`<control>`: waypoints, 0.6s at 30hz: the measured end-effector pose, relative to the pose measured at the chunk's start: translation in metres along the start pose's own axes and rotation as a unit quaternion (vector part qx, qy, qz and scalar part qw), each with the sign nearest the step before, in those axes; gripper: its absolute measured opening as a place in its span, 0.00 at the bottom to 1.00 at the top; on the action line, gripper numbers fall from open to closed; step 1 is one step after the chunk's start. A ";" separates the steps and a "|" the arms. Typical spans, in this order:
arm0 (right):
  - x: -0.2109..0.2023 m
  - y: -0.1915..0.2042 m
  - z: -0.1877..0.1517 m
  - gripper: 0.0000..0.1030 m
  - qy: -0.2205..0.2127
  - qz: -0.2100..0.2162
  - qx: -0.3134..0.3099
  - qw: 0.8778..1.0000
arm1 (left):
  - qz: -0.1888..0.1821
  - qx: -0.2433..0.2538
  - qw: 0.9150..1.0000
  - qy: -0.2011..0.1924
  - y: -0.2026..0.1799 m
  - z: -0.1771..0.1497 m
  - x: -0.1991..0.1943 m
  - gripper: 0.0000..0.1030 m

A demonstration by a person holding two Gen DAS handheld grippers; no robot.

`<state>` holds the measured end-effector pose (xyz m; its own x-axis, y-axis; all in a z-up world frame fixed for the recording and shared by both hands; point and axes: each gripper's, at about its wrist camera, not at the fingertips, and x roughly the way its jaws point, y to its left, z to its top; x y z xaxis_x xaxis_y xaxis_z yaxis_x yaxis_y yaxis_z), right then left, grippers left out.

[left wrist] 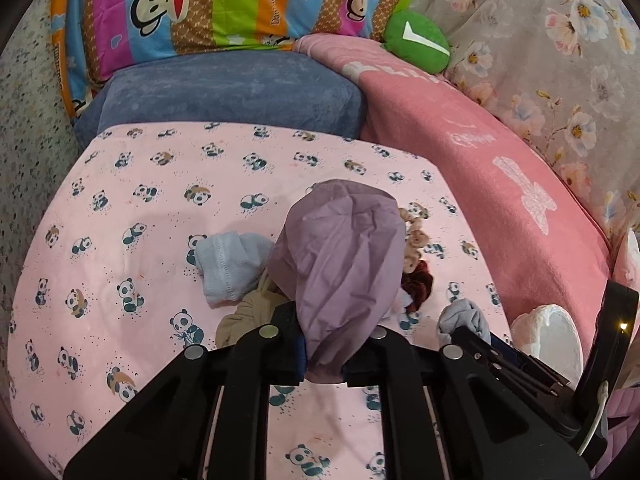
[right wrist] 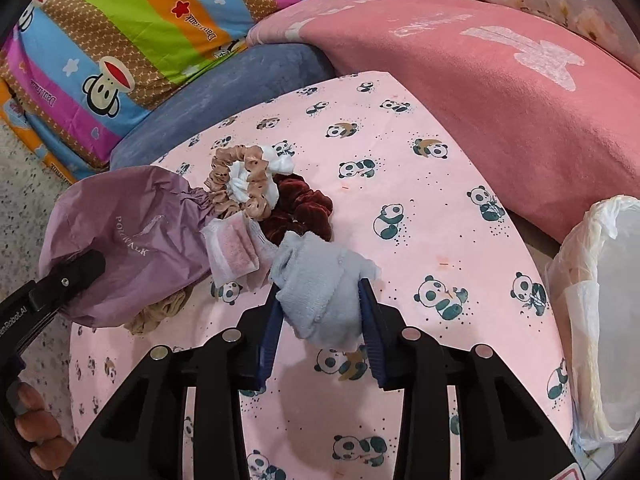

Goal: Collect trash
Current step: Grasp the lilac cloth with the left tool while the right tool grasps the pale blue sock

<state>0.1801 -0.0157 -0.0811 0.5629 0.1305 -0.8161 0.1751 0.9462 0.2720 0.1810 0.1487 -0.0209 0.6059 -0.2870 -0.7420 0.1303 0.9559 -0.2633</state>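
Note:
My left gripper (left wrist: pixel 324 354) is shut on a purple fabric pouch (left wrist: pixel 340 264), held above the pink panda sheet (left wrist: pixel 140 184); the pouch also shows at the left of the right wrist view (right wrist: pixel 132 248). My right gripper (right wrist: pixel 320 316) is shut on a light grey sock (right wrist: pixel 320 292), just above the sheet. A second grey sock (left wrist: pixel 230 266) lies left of the pouch. A beige scrunchie with white cloth (right wrist: pixel 248 180), a dark red scrunchie (right wrist: pixel 300 212), a pink-and-white packet (right wrist: pixel 234 250) and a tan cloth (right wrist: pixel 160 314) lie between the grippers.
A bin lined with a white plastic bag (right wrist: pixel 600 300) stands at the right, beside the sheet's edge. A pink blanket (right wrist: pixel 500 100), a blue cushion (left wrist: pixel 224 88), a striped monkey pillow (left wrist: pixel 224 4) and a green plush (left wrist: pixel 418 42) lie behind.

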 end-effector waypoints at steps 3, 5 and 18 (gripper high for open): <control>-0.021 -0.003 -0.001 0.36 -0.017 0.006 -0.001 1.000 | -0.003 0.009 1.000 -0.012 -0.014 0.001 -0.015 0.11; -0.034 -0.004 -0.002 0.36 -0.027 0.008 -0.004 1.000 | -0.006 0.014 1.000 -0.019 -0.023 0.001 -0.023 0.10; -0.134 -0.051 -0.005 0.36 -0.111 0.022 0.024 0.993 | -0.061 0.085 0.993 -0.058 -0.110 -0.004 -0.074 0.10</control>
<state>0.0915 -0.0799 0.0112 0.7337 0.0984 -0.6723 0.1818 0.9249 0.3338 0.1188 0.0643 0.0604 0.6629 -0.4019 -0.6317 0.3336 0.9139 -0.2313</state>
